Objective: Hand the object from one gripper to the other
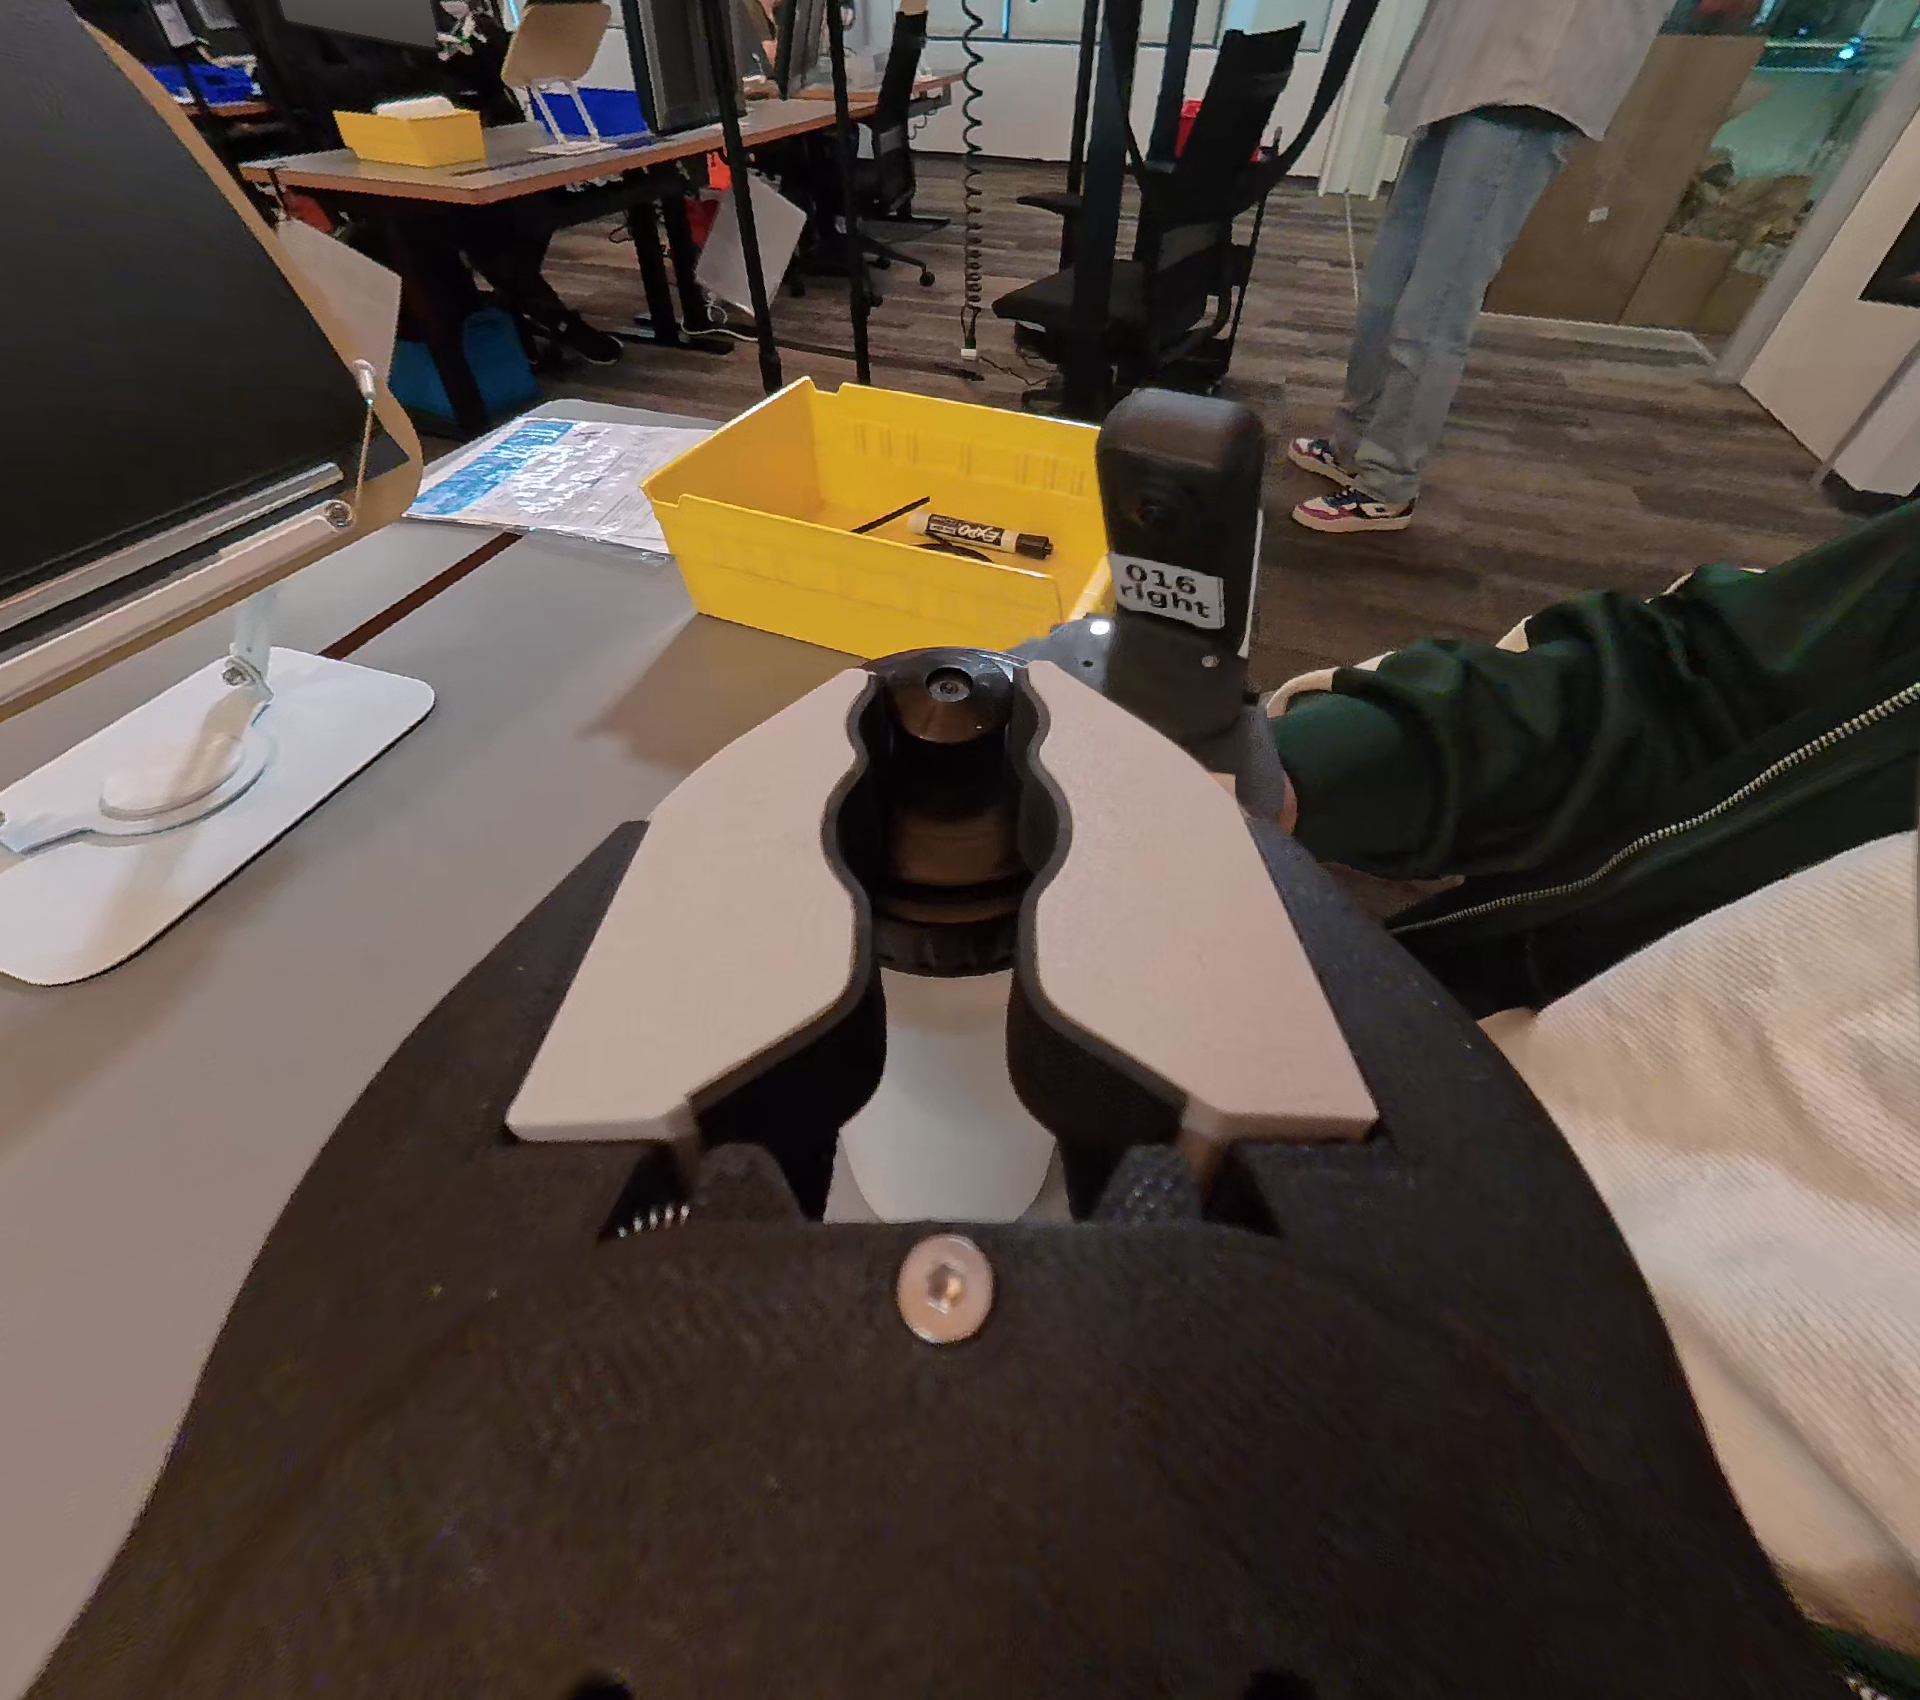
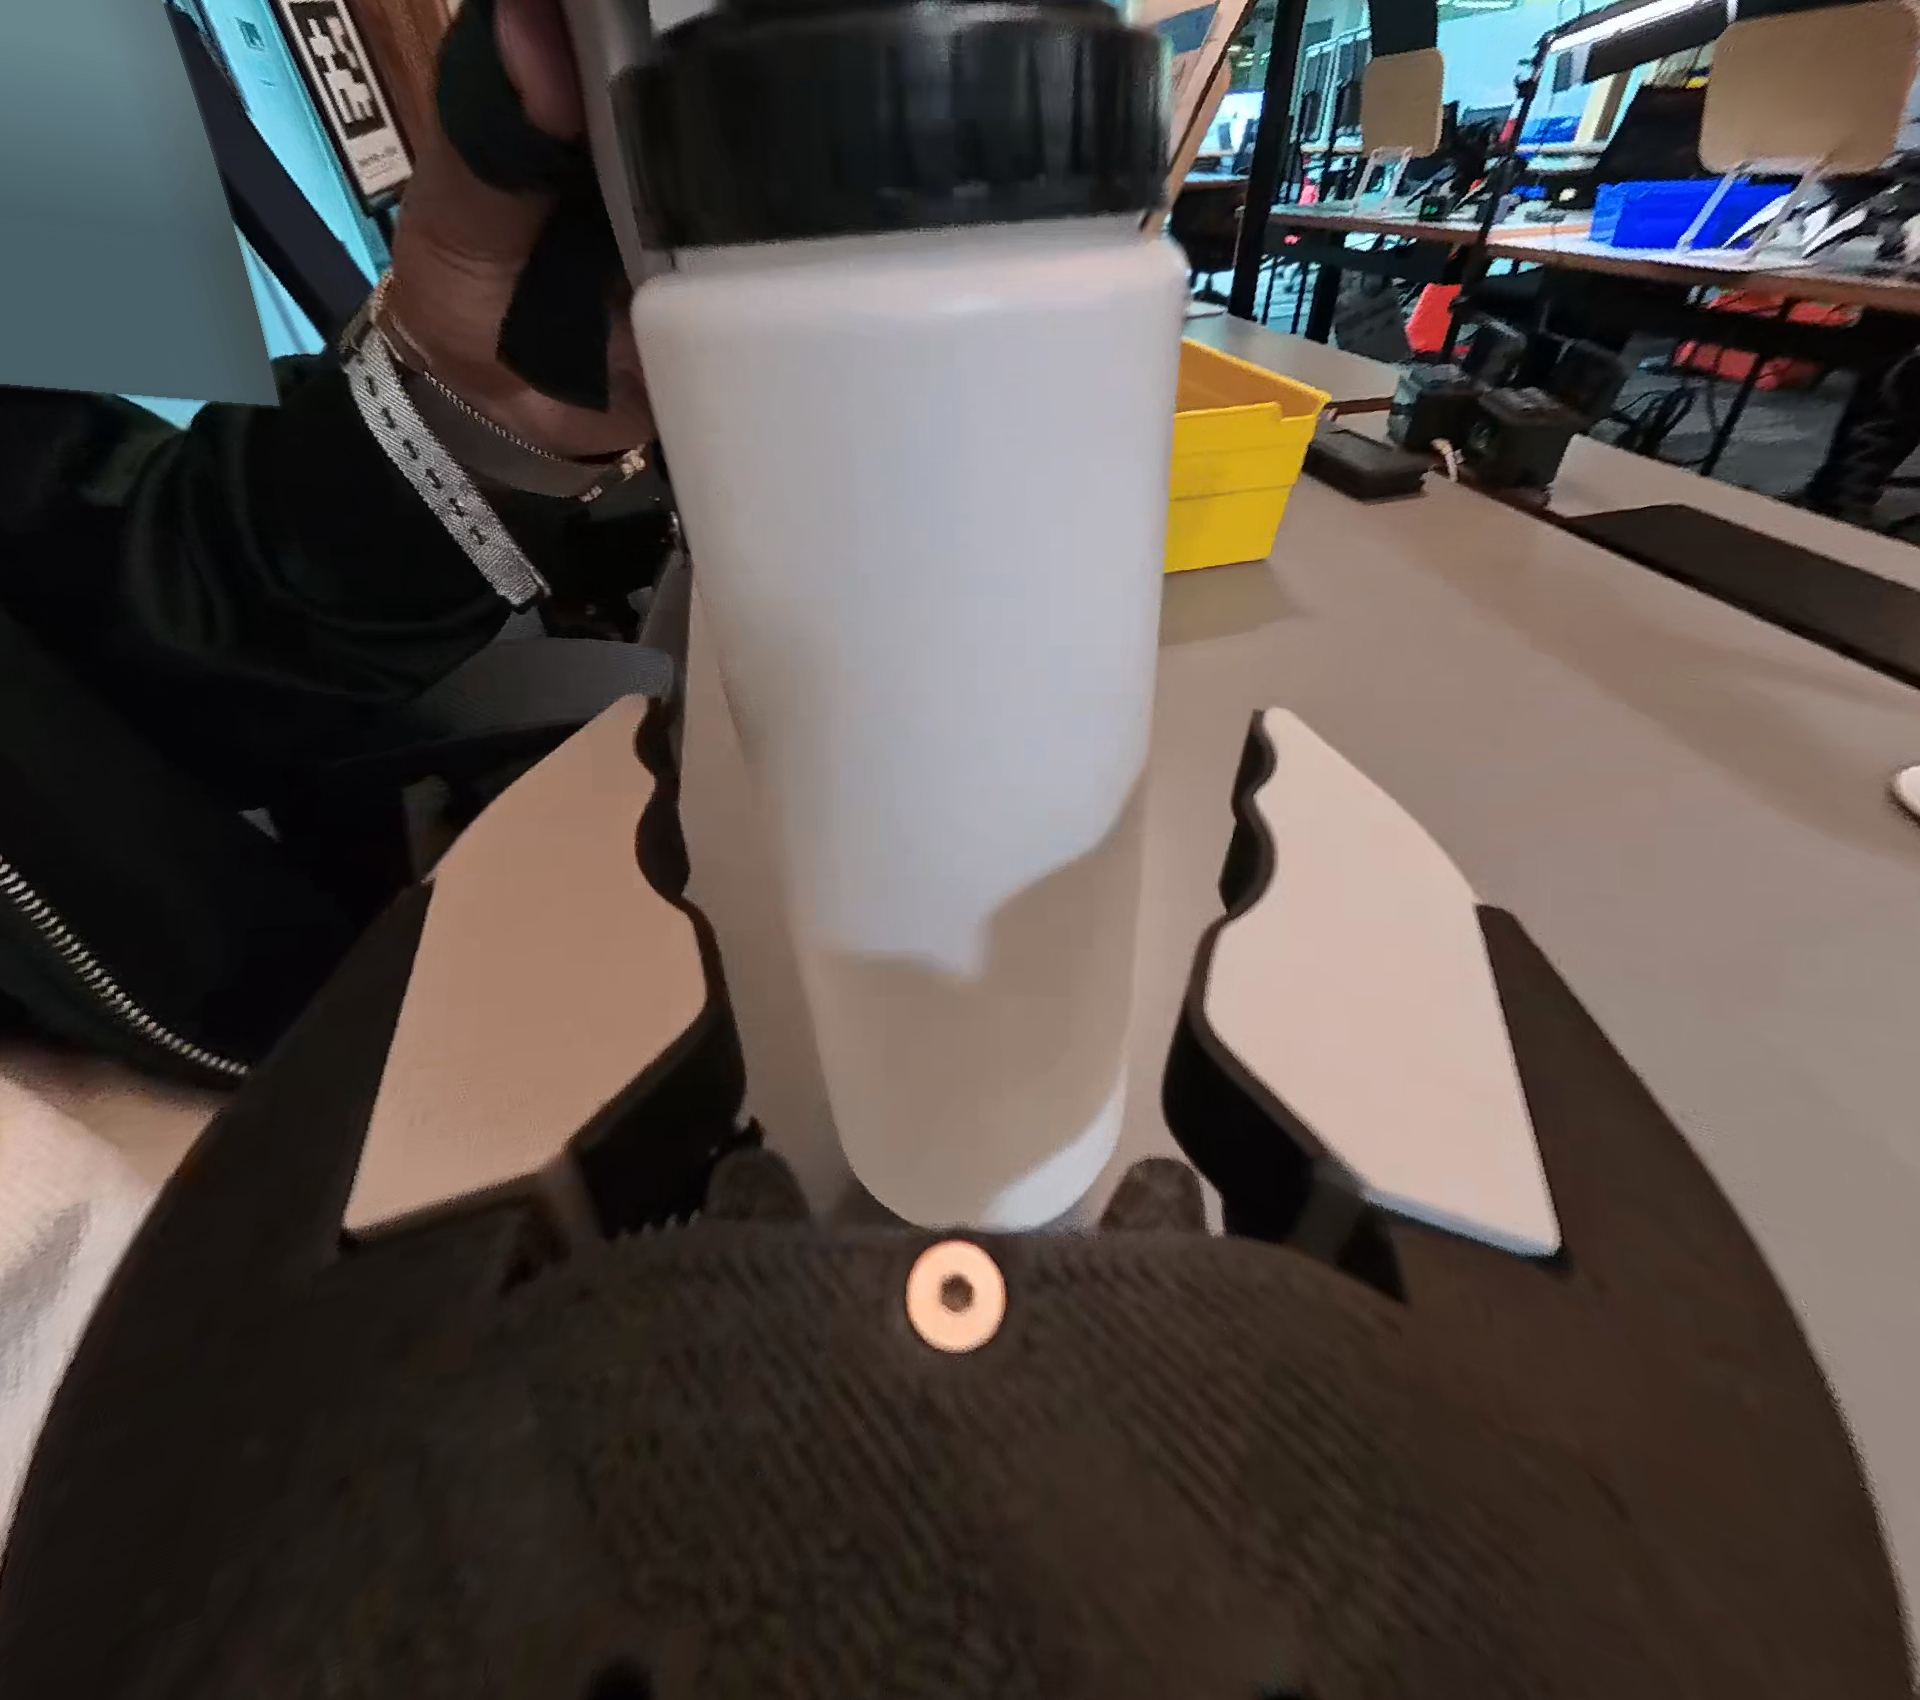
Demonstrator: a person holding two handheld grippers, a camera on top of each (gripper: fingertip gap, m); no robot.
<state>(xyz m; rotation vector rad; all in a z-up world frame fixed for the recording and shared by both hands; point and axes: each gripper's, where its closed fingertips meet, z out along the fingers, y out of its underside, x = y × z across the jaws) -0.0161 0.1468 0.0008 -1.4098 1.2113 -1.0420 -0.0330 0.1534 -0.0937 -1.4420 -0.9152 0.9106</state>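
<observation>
1. the bottle (image 2: 914, 611), white with a black ribbed cap (image 2: 894, 123) and a black spout, stands upright between the two claws, above the grey table (image 2: 1507, 767).
2. the left claw (image 1: 943, 715) is clamped on the spout above the cap; in its own view the wavy black inner edges of both grey fingers (image 1: 727, 902) press against the black neck, and the white body shows below between the finger roots.
3. in the right wrist view the same left claw sits at the top of the bottle, held by a hand (image 2: 488, 248) with a dark fingerless glove, a grey watch strap and a thin bracelet.
4. the right claw (image 2: 956, 777) is spread wide around the lower half of the bottle. its left finger (image 2: 561, 975) is at the bottle's side, whether touching cannot be told; its right finger (image 2: 1371, 1006) stands clear, with table showing in the gap.
5. the bottle's base sits deep in the right claw, close to its black body and screw.
6. ahead of the left claw lies a yellow bin (image 1: 873, 528) holding a marker (image 1: 982, 533); the right claw's camera block (image 1: 1179, 559) rises just right of the left claw's tips, with a dark green sleeve (image 1: 1558, 746) behind it.
7. left of the left claw stands a monitor stand (image 1: 208, 777); printed sheets (image 1: 561, 476) lie past it, beside the bin.
8. beyond the table a person in jeans (image 1: 1455, 196) stands at a raised desk.
</observation>
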